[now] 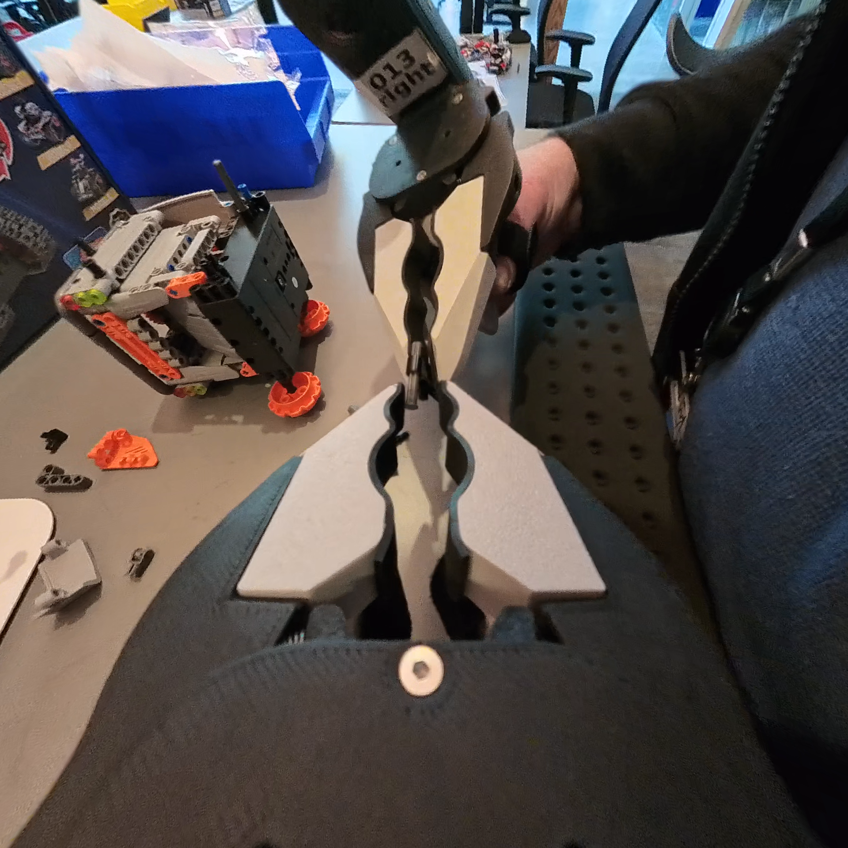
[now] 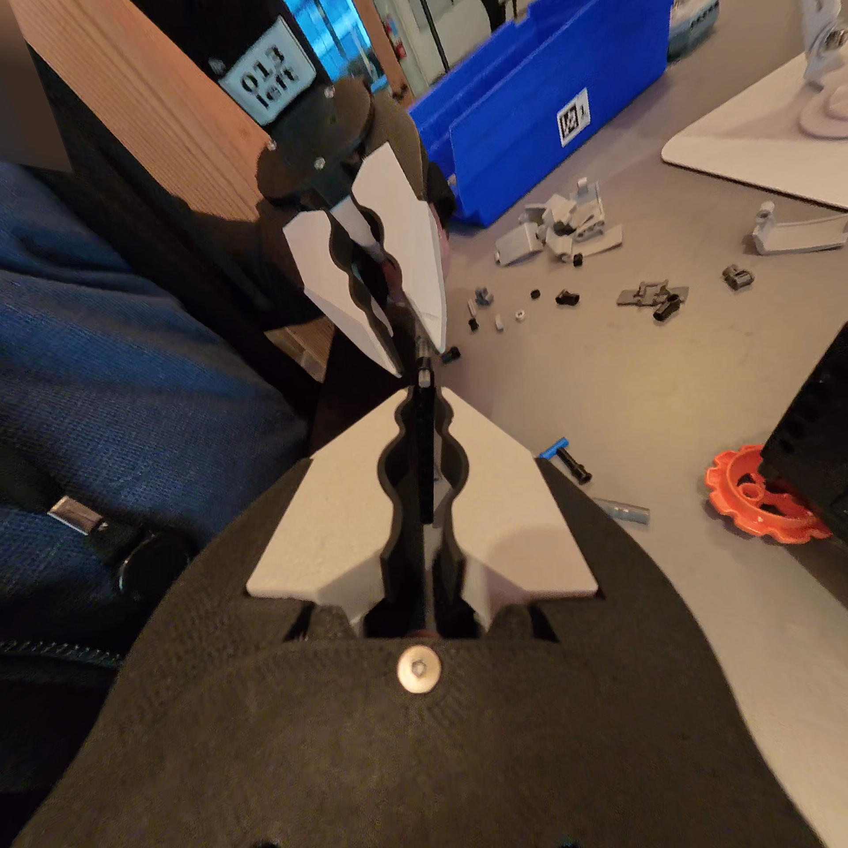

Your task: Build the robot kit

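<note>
- Left gripper (image 1: 420, 397) and right gripper (image 2: 424, 390) meet tip to tip above near tabletop (image 1: 229, 426) edge
- Each clamped on an end of one small black-and-grey pin assembly (image 1: 418, 374)
- Brick-built vehicle (image 1: 183, 293), orange wheels, far left
- Blue bin (image 1: 192, 137) behind

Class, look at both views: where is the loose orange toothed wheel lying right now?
In the right wrist view the orange toothed wheel lies flat on the grey table, at the right edge, tucked against the dark block model, right of the right gripper.
</note>
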Available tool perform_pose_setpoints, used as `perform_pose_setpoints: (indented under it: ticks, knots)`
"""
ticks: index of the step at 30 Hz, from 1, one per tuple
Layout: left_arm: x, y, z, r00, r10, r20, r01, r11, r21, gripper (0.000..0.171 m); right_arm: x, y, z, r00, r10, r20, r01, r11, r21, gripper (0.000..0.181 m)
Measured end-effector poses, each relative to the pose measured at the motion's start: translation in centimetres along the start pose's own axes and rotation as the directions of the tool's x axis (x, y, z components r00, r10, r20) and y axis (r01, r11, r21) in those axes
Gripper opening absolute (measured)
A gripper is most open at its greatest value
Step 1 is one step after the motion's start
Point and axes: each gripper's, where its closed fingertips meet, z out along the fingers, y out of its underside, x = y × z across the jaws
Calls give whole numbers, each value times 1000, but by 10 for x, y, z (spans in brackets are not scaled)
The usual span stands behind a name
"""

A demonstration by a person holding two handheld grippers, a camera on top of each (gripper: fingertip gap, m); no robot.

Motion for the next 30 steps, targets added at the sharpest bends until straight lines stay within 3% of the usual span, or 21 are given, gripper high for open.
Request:
perform_pose_setpoints:
  ticks: [3,5,7,16,20,26,30]
  knots:
    - [-5,-3,-8,998,-55,35,54,998,25,22,2,-9,-5,999,34,12,-35,995,92,5]
    - [-6,-6,-12,990,-131,43,129,990,56,17,2,-13,-7,999,40,12,-41,991,129,5]
    - [-5,-3,-12,983,-179,38,177,982,63,13,1,-12,-6,999,34,9,-35,992,125,5]
    - [6,-10,-3,985,-142,99,139,990,38,20,-2,-15,5,999,-14,-33,17,996,83,5]
    - [11,-10,-13,969,-221,112,213,974,81,22,-7,-16,11,995,-73,-62,75,997,28,5]
    - [3,10,-40,932,-296,211,283,955,91,25,-3,-20,22,992,-101,-73,102,995,7,5]
    - [-8,36,-61,909,-303,286,308,951,31,25,-1,-20,33,990,-123,-67,122,992,-15,5]
